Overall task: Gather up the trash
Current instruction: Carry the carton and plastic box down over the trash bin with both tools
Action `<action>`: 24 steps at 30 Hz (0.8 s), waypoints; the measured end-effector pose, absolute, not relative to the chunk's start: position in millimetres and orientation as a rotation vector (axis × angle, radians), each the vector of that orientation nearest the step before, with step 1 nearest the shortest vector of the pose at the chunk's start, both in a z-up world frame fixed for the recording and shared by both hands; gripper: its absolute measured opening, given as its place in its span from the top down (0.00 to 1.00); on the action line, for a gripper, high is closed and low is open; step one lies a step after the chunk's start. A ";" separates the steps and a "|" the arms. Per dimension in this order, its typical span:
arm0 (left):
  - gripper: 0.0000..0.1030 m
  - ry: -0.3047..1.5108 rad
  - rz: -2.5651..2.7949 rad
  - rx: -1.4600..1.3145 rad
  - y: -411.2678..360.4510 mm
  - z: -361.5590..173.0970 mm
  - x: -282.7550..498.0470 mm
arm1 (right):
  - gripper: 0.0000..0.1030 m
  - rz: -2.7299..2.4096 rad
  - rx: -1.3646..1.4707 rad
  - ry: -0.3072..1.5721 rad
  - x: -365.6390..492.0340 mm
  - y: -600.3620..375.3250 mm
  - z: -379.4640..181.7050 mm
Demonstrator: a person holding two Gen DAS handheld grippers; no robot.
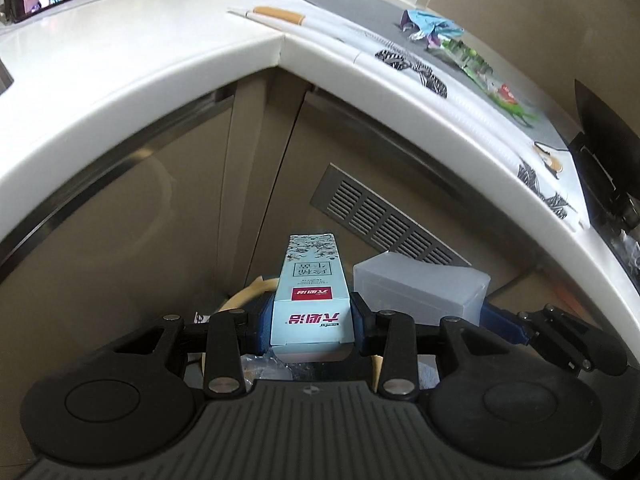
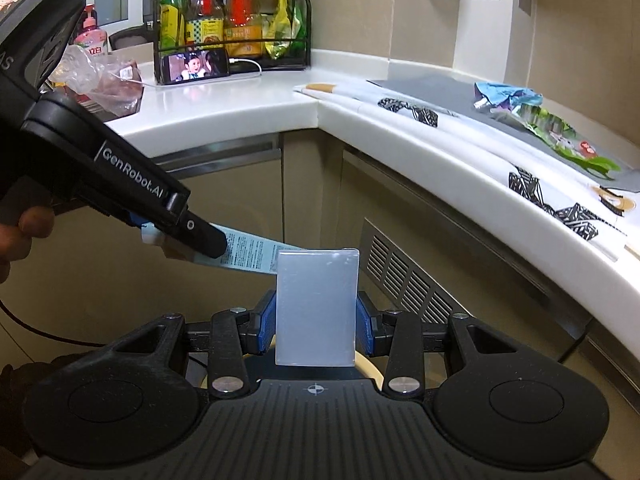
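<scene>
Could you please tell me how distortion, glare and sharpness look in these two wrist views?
Left wrist view: fisheye bends the white countertop into an arch; the blue carton is sharp, cabinet doors slightly smeared. Right wrist view: same bowing; the translucent plastic box looks hazy, and daylight glares at the upper-left window.

White L-shaped countertop (image 2: 248,108) w/ beige cabinets (image 1: 120,220) below, vent grille (image 1: 384,220) in one door, tan tiled wall (image 2: 352,4) behind.

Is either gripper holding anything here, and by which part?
Left gripper: pale blue carton, clamped across its near end. Right gripper: translucent plastic box, jaws on its two side faces.
</scene>
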State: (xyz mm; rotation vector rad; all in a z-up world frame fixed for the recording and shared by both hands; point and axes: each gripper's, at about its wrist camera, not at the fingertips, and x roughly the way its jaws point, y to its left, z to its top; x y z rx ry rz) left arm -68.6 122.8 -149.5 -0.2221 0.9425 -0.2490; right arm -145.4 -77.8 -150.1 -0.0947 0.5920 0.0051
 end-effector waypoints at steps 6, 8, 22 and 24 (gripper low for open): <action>0.60 0.969 -0.244 -0.209 118.6 -162.3 -65.4 | 0.58 -0.002 -0.102 0.613 -143.0 -79.5 -156.8; 0.60 0.981 -0.245 -0.205 116.9 -166.8 -64.2 | 0.58 -0.010 -0.106 0.624 -142.3 -79.7 -159.7; 0.60 0.990 -0.263 -0.199 112.0 -175.8 -66.4 | 0.58 -0.029 -0.103 0.641 -144.3 -82.7 -161.3; 0.60 0.991 -0.264 -0.198 113.3 -175.8 -66.0 | 0.58 -0.029 -0.100 0.640 -144.6 -82.6 -161.1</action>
